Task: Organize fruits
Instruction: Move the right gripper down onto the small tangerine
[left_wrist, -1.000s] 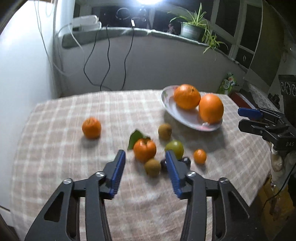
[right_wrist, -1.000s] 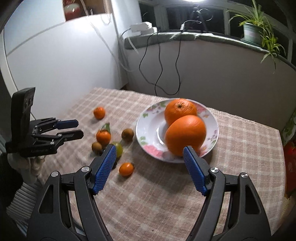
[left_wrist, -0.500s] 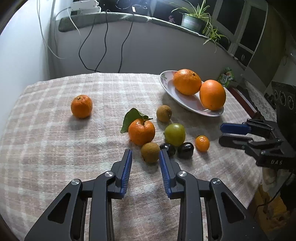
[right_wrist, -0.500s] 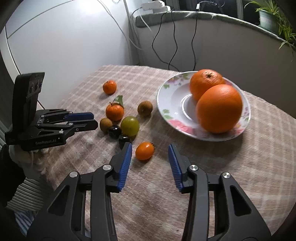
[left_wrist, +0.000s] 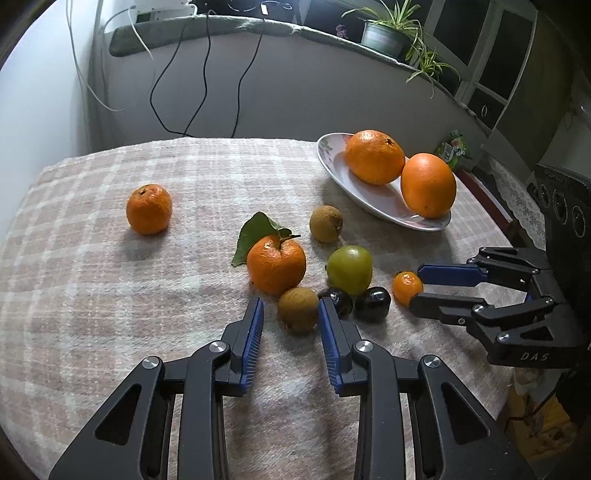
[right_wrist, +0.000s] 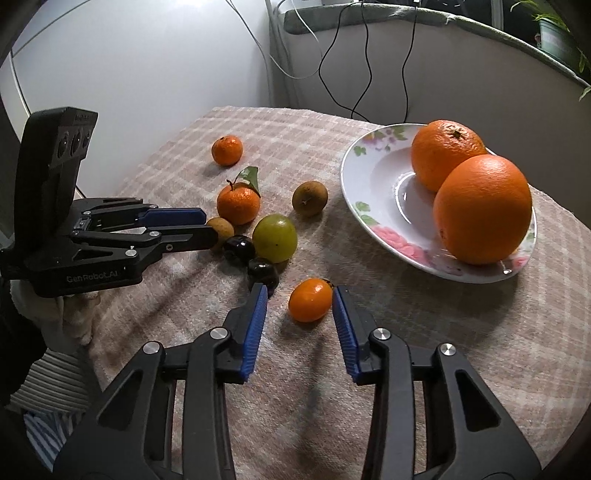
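Since a second ago: both grippers have dropped toward the loose fruit and narrowed their jaws, each now lined up on one small piece.
Left gripper (left_wrist: 290, 314): jaws narrow but not pressing; a brown longan (left_wrist: 297, 308) sits just ahead of the tips, near the right pad.
Right gripper (right_wrist: 299, 304): jaws closing around a kumquat (right_wrist: 309, 300), with small gaps on both sides.
Plate (right_wrist: 373, 218): floral, holding two large oranges (right_wrist: 482, 208), well clear of the kumquat.
Neighbours: two dark cherries (left_wrist: 372, 302) and a green fruit (left_wrist: 349, 269) crowd the longan.
Doing it well: probably centre each fruit between the pads, close gently on round skins, avoid nudging the cherries, lift straight up.
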